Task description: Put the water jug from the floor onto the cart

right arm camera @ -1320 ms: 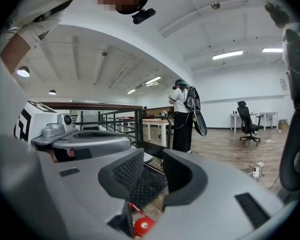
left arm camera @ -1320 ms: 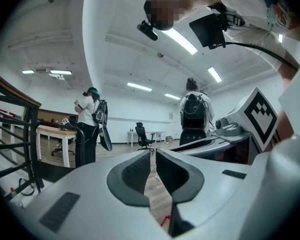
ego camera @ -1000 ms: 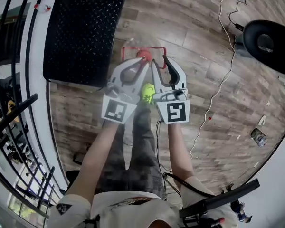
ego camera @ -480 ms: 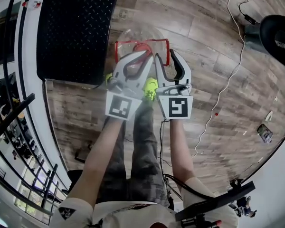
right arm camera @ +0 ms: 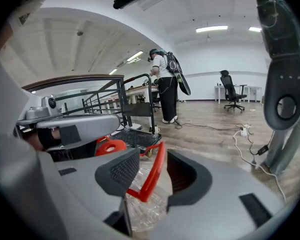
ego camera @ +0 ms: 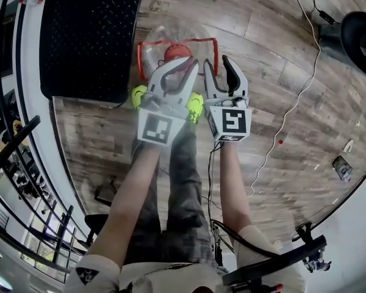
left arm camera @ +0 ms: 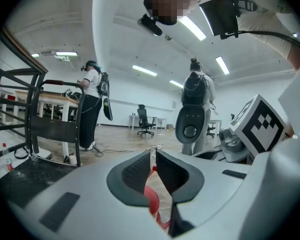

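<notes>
**Task status**

1. Done: nothing yet. The water jug stands on the wooden floor, just beside the right edge of the cart. The cart's black tread-plate deck is bare in the part that the head view shows.
2. In hand: judged from the poses, the approach to the grip. Both grippers sit low over the top of the jug.
3. Left to do: clamp the jug, lift it clear of the floor, carry it leftward and set it on the deck.

**Gripper state**

- Left gripper: jaws together, tips meeting. Nothing shows clamped between them. The red cap is visible beyond the narrow slit.
- Right gripper: jaws opening and standing wide. The red handle passes between the pads. The pads do not press on it, so the jug is not held.

**Count, left to right (head view)**

- Cart: one.
- Water jug: one, clear-bodied, with one red cap and one red handle frame.
- Green shoes: two, just below the jug.
- Grippers: two, each with one marker cube.
- White cable: one, running down the floor on the right.
- Black chair base: one, at the right edge.
</notes>
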`<state>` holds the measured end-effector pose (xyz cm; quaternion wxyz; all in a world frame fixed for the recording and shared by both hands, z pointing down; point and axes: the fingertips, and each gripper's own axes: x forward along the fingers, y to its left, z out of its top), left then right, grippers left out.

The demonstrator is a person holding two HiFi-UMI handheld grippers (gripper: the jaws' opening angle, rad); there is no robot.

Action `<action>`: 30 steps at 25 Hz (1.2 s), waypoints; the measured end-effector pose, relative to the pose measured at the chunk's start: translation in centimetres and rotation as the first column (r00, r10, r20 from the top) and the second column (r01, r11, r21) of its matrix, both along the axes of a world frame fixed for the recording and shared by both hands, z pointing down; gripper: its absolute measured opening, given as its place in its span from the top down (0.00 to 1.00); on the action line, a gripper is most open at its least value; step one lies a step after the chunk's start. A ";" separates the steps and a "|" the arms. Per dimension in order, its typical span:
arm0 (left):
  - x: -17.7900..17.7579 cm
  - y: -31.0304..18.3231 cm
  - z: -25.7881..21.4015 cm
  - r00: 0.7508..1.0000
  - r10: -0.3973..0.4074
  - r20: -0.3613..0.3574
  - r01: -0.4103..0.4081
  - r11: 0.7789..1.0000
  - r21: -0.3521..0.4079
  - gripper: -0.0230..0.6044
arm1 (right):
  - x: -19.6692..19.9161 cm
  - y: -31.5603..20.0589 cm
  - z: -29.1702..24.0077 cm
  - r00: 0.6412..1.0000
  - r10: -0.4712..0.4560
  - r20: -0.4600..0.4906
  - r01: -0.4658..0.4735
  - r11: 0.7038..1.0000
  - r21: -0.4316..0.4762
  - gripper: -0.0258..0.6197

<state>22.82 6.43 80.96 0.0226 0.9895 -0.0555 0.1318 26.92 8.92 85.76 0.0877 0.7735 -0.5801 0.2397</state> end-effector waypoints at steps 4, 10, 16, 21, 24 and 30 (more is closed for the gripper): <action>0.2 0.2 0.7 1.000 -0.002 0.003 0.002 1.000 -0.008 0.94 | -0.1 -0.3 1.4 1.000 0.003 0.028 -0.004 1.000 0.001 0.72; -0.3 0.0 1.0 0.999 -0.037 -0.035 0.035 0.998 -0.043 0.94 | -0.2 -0.7 2.7 0.999 0.016 0.036 -0.016 1.000 0.002 0.72; -0.3 -0.1 0.8 0.997 -0.034 -0.075 0.033 0.999 -0.017 0.94 | 0.1 -1.2 3.1 0.999 0.016 0.048 -0.016 1.000 -0.002 0.72; -0.5 -0.1 0.7 0.998 -0.041 -0.040 0.040 0.998 -0.038 0.94 | 0.5 -0.9 2.8 0.999 0.031 0.022 -0.030 0.999 -0.019 0.84; -0.7 0.0 0.3 0.998 -0.044 -0.040 0.043 0.998 -0.035 0.94 | 0.3 -1.1 2.1 1.000 0.022 -0.001 -0.022 1.000 -0.007 0.85; -1.3 -0.3 -0.3 0.998 -0.042 -0.043 0.042 0.999 -0.022 0.94 | -0.6 -1.0 1.2 0.999 0.038 0.002 -0.038 0.999 0.014 0.86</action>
